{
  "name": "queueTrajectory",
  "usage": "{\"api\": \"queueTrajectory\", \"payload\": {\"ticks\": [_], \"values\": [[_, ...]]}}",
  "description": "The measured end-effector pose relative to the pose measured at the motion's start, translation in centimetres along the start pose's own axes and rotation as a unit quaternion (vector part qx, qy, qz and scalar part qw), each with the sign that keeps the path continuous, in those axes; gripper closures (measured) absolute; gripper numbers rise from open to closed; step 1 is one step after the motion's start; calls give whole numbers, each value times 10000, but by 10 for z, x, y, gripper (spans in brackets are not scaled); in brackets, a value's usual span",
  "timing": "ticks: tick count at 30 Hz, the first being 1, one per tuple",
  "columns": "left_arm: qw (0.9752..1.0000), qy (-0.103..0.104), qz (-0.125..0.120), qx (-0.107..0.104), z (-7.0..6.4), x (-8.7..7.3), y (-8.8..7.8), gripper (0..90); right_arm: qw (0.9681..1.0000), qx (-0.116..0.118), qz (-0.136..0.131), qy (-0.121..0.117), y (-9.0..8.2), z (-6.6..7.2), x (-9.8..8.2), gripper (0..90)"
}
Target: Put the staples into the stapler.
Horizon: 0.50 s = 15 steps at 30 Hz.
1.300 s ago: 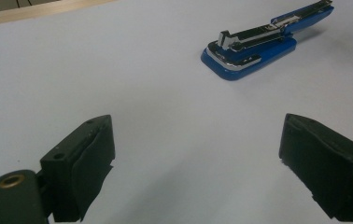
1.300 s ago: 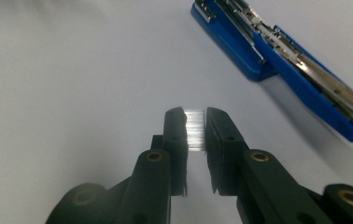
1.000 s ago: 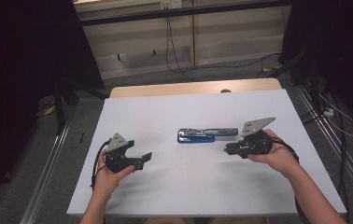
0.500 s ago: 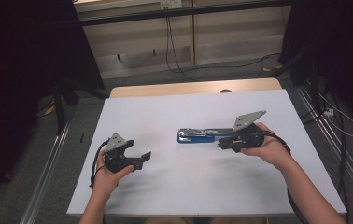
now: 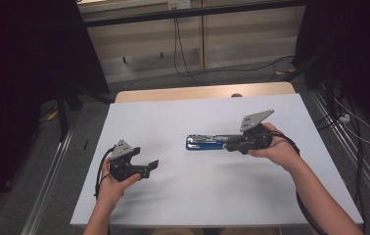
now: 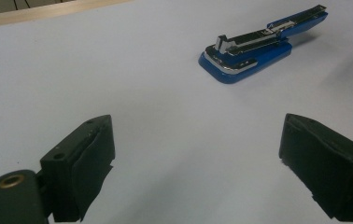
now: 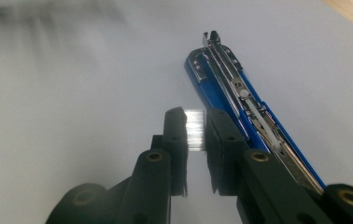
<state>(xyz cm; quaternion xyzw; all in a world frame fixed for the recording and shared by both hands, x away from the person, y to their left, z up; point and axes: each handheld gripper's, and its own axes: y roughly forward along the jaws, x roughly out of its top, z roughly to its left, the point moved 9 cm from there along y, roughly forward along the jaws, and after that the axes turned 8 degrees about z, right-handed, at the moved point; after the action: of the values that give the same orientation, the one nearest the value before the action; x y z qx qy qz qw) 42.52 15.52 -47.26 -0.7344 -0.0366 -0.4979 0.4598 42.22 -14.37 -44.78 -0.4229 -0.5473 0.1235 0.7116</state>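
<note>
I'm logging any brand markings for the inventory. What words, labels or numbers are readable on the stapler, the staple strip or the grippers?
None can be read.
Open blue-and-chrome stapler: no print or brand visible.
Shiny silver strip of staples between the right gripper's jaws: bare metal, glare only.
Left gripper, black pads: no marking.
White table surface: blank.

Stapler (image 5: 207, 142) on table (image 5: 197, 196), mid-right; staple strip (image 7: 194, 130) beside it.

I note the black right gripper (image 5: 233, 145), clamped on a silvery strip of staples (image 7: 194, 129), has shifted left in the high view from frame centre-right; it now overlaps the right end of the opened blue-and-chrome stapler (image 5: 207, 142), above its open channel.
</note>
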Motion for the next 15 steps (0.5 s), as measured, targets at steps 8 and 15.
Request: {"api": "queueTrajectory", "payload": {"ticks": [8, 15], "values": [[10000, 8, 5, -23, -1, 0, 0, 108, 10000, 20, -44, 27, 4, -5, 4, 799], [10000, 12, 42, -35, -1, -1, 1, 107, 9999, 53, -138, -27, 6, -7, 12, 799]]}}
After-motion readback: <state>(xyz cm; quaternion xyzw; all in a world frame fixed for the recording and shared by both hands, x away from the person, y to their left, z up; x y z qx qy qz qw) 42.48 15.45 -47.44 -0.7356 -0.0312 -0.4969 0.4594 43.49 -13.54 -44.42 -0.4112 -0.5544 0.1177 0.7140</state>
